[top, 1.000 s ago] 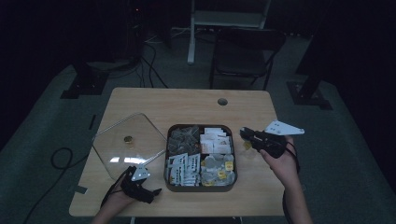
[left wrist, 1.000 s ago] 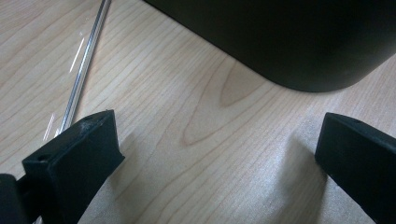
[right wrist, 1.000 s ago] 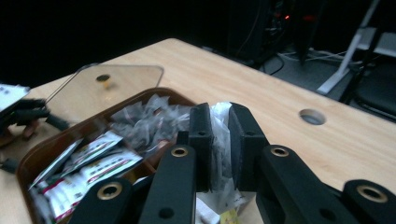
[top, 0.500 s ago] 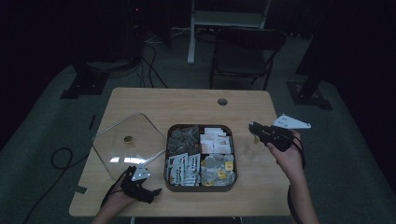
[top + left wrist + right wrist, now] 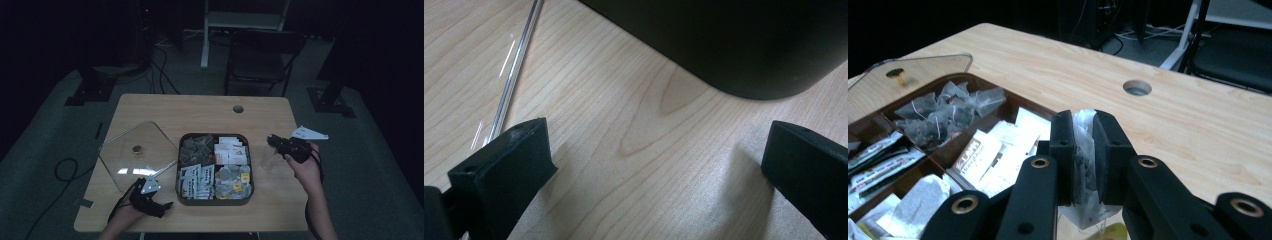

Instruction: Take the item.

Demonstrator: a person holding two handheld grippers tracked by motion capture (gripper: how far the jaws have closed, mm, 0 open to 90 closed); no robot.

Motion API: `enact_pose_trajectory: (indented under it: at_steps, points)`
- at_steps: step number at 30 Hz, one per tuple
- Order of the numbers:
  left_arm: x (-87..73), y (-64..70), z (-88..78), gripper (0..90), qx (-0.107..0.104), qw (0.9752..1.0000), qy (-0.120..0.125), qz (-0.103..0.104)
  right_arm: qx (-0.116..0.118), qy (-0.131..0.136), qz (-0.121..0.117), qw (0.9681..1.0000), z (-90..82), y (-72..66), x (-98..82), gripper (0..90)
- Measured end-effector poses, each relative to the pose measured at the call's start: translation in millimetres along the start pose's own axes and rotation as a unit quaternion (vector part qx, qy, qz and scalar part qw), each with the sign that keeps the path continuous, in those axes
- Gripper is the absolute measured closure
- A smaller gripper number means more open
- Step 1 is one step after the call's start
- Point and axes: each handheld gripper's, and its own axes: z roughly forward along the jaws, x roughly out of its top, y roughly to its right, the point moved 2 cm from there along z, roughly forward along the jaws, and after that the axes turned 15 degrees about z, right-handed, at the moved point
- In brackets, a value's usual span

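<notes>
Right claw point(image 5: 1083, 150): we are seeing it clenched on a clear tea bag point(image 5: 1082, 131), the bag pinched flat between the two black jaws with its lower end hanging out below them.
Tea bag position: in the high view we are watching the tea bag point(image 5: 267, 159) dangling below the right claw point(image 5: 274, 141), over bare table just right of the tray point(image 5: 177, 170) and clear of its rim.
Right hand point(image 5: 306, 167): we are seeing it come in from the bottom right, the claw pointing left towards the tray.
Left claw point(image 5: 654, 165): we are looking at it released, the jaws standing wide apart with only wood grain between them; it is lying low over the table point(image 5: 624, 115) near the tray's dark rounded corner point(image 5: 744, 45).
Left claw from above: it point(image 5: 162, 206) is sitting at the front left of the table point(image 5: 200, 110), just left of the tray.
Tray: dark, square with rounded corners, split into four compartments, all holding tea bags and sachets; we are seeing white packets point(image 5: 993, 150) and dark mesh bags point(image 5: 948, 107) in the right gripper view.
Lid point(image 5: 137, 152): clear, with a small brass knob point(image 5: 136, 149), lying on the table left of the tray; whether its edge is touching the tray we cannot tell.
</notes>
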Motion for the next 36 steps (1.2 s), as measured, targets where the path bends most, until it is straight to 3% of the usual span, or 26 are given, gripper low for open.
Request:
enact_pose_trajectory:
  at_steps: [17, 36]
  points:
    - [0.0, 0.0, 0.0, 0.5, 0.0, 1.0, 0.0, 0.0, -0.017, -0.031, 0.023, 0.9991, 11.3, 17.1, -32.8, 80.3]
    - [0.3, 0.5, 0.0, 0.5, 0.002, 1.0, -0.001, -0.003, -0.035, -0.072, 0.05, 0.9955, 22.0, 26.5, -44.0, 79.7]
